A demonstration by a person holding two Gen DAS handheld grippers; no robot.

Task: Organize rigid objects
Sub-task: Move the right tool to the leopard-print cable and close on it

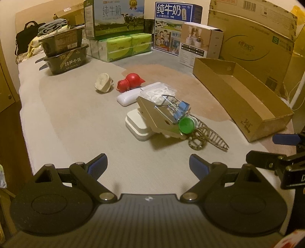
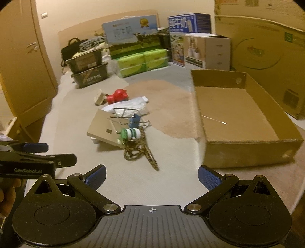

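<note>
Two grippers, left (image 1: pixel 147 166) and right (image 2: pixel 151 176), both gaping, nothing between them. One tray (image 2: pixel 253 152), one red toy (image 1: pixel 129 81), one green cap (image 1: pixel 185 125), two milk cartons (image 1: pixel 114 17).

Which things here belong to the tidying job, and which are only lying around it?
For the job:
- red toy
- beige plug-like piece
- white case
- binder clips
- green-capped bottle
- wooden lattice piece
- open cardboard box, empty

Just lying about:
- milk cartons
- tissue packs
- black food trays
- black bag
</note>
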